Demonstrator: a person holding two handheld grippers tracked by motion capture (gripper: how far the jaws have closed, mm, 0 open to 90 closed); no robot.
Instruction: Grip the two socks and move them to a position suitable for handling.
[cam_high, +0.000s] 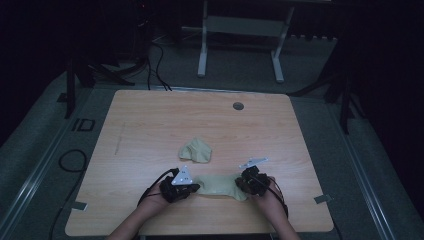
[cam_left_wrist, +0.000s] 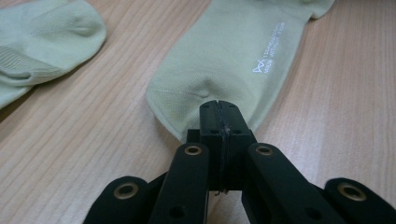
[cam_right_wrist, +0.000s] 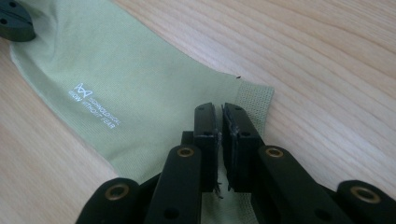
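The flat sock (cam_high: 220, 186) lies stretched out near my edge of the wooden table (cam_high: 150, 125), running left to right between my two grippers. In the left gripper view its toe end (cam_left_wrist: 187, 100) sits under the jaws, and white lettering (cam_left_wrist: 268, 53) shows farther up the foot. My left gripper (cam_left_wrist: 218, 112) has its jaws pressed together with the toe fabric pinched between them; a small pucker rises in the cloth just ahead of the tips. In the right gripper view the ribbed cuff (cam_right_wrist: 254, 100) lies beneath the jaws of my right gripper (cam_right_wrist: 218, 116). Those jaws stand nearly closed, with a thin slit between them, and they appear to nip the cuff edge, though I cannot see the cloth inside the slit clearly.

As I judge it, the grasping is done: both ends of this sock are in hand and it lies smooth and straight. What is left seems to be the pairing or folding itself, since the second sock (cam_high: 196, 150) sits crumpled farther out toward the middle of the table, apart from the first and not yet handled. In the left gripper view that second sock (cam_left_wrist: 42, 37) lies off to the left, bunched up.
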